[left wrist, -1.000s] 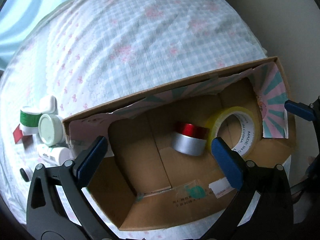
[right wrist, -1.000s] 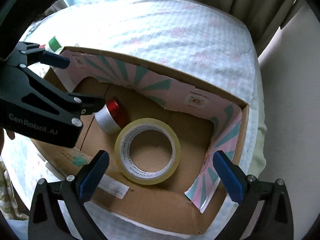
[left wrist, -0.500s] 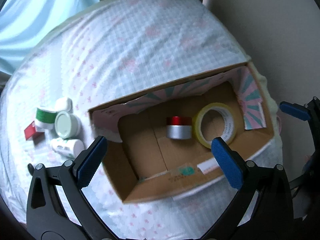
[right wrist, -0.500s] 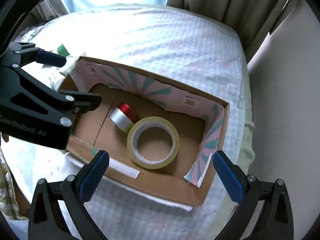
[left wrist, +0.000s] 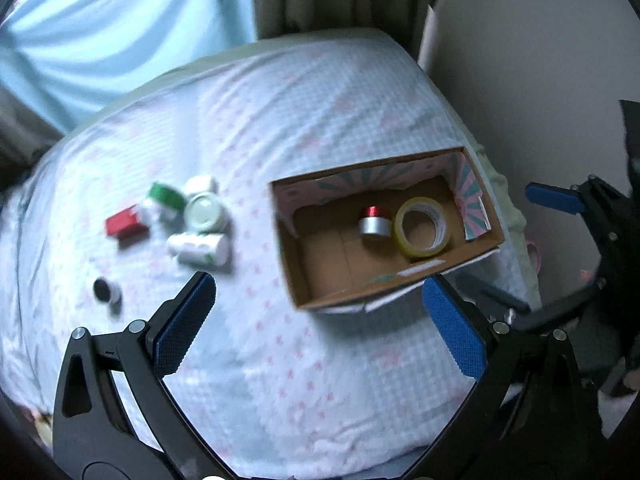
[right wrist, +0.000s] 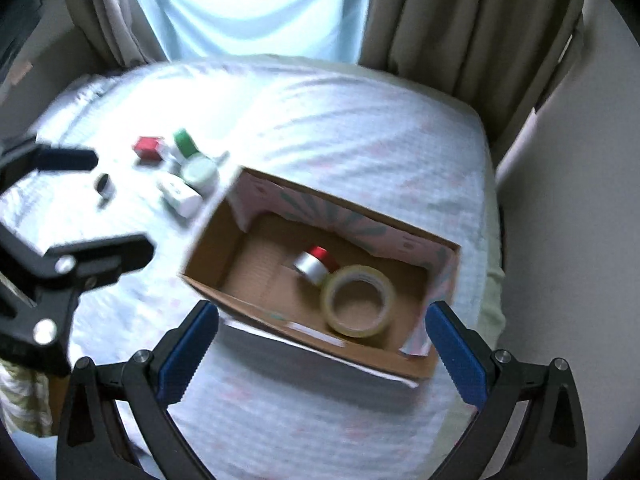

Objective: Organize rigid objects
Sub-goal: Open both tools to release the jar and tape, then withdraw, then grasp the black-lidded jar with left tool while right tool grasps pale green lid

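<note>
Under both my tongs lies the wide bed with a pale blue checked cover with pink flowers (left wrist: pixel 320 128). On it, toward my right, stands the open brown cardboard box with pink and teal printed flaps (left wrist: pixel 296 276).

My left gripper (left wrist: pixel 320 320) hangs above the cover, its blue pads spread wide and holding nothing. My right gripper (right wrist: pixel 322 344) is also released and empty, above the near wall of the box.

Inside the box I already have two things: the yellowish roll of clear packing tape (left wrist: pixel 422 228), lying flat, and touching it the small silver tin with a red lid (left wrist: pixel 374 223). So I judge the task is only partly done.

The rest waits on the cover, well apart from the box on my left: the round white jar with a pale green lid (left wrist: pixel 204 213), the white plastic bottle lying on its side (left wrist: pixel 198 249), another white jar with a green band (left wrist: pixel 166 198), the small red box (left wrist: pixel 125 225) and the small black round cap (left wrist: pixel 105 292).

There is printing inside the tape roll and on the bottle, but it is too blurred for me to read.
</note>
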`<action>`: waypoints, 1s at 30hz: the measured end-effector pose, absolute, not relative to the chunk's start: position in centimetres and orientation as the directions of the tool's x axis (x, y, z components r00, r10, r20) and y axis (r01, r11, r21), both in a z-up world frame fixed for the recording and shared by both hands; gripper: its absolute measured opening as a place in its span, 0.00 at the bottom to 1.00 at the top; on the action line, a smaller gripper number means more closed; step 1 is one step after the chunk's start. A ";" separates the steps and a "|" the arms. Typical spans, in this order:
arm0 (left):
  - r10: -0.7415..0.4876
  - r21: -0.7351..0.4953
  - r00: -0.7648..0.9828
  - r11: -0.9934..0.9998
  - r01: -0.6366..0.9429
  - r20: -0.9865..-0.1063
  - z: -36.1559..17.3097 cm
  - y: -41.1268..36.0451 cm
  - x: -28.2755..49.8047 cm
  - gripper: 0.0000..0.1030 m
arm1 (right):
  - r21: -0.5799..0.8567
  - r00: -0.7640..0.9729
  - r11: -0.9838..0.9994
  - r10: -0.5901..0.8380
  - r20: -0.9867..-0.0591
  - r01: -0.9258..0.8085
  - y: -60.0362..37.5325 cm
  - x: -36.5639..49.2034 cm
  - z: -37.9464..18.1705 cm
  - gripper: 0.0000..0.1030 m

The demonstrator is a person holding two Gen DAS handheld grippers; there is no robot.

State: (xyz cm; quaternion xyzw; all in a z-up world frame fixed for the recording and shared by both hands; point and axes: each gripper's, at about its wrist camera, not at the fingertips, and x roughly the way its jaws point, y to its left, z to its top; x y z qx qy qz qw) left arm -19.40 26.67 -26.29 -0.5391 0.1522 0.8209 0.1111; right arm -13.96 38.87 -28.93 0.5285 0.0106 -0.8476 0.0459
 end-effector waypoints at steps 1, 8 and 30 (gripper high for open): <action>0.017 0.131 -0.406 -0.933 -0.334 -0.914 -25.5 25.5 -18.6 1.00 | 0.039 -0.446 -0.995 -0.076 -0.892 0.091 38.2 -13.9 -28.4 1.00; -0.030 0.144 -0.472 -0.968 -0.208 -0.881 -21.8 16.7 -14.8 1.00 | 0.045 -0.497 -0.991 -0.100 -0.862 0.122 33.3 -12.9 -25.3 1.00; -0.125 0.020 -0.488 -0.977 0.214 -0.864 -24.1 -11.6 -18.5 1.00 | 0.130 -0.432 -0.991 -0.111 -0.895 -0.014 18.4 -23.7 -26.2 1.00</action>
